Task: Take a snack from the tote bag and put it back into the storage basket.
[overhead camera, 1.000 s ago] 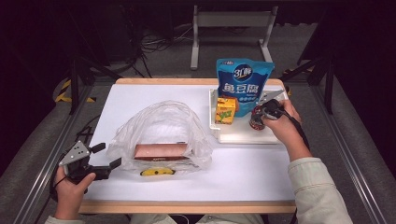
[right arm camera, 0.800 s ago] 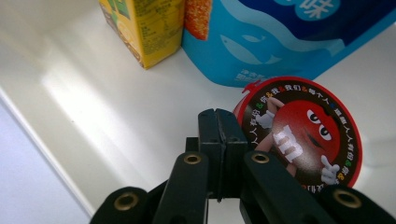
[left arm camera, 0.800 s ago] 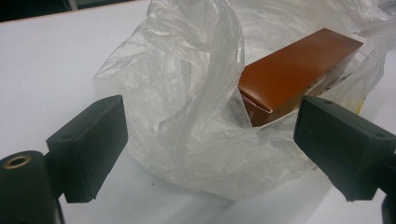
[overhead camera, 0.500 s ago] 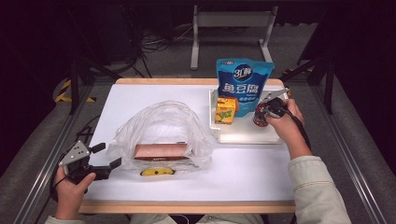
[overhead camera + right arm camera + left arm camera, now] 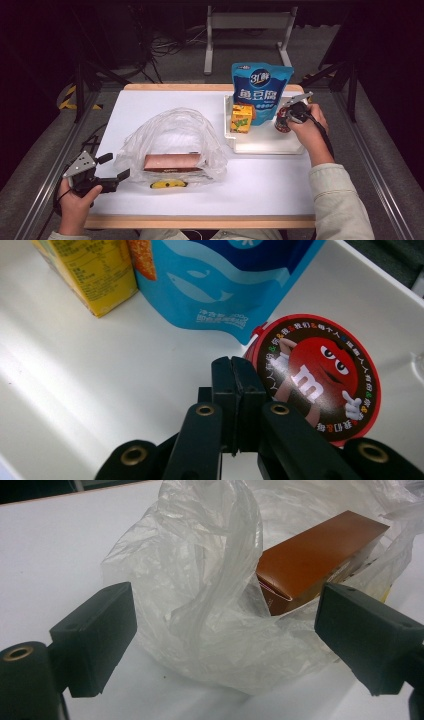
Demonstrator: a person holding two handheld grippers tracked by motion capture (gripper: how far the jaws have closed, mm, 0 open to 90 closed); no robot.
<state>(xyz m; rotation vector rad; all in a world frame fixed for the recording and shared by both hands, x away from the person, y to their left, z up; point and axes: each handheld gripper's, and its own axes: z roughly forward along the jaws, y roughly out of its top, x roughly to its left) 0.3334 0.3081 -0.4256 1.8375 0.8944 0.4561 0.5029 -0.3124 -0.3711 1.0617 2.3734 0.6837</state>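
**Candy tub in the tray, bag on the tabletop**

The round candy tub (image 5: 315, 377) has a red rim and a dark lid printed with a red cartoon figure. It stands in the white tray (image 5: 265, 145) at the tabletop's (image 5: 165, 100) right side, with your right hand-held gripper (image 5: 233, 375) clenched just beside it, jaws pressed together on nothing. The tub touches the blue pouch (image 5: 261, 87) standing behind it; a yellow carton (image 5: 241, 118) stands at the tray's left end.

The clear plastic bag (image 5: 172, 137) lies left of the tray and holds a brown box (image 5: 320, 562). A yellow item (image 5: 169, 184) at the bag's near edge is too small to identify. Your left hand-held gripper (image 5: 225, 640) is released, jaws wide apart either side of the bag's crumpled end, with the box's far end cut off by folds of plastic.
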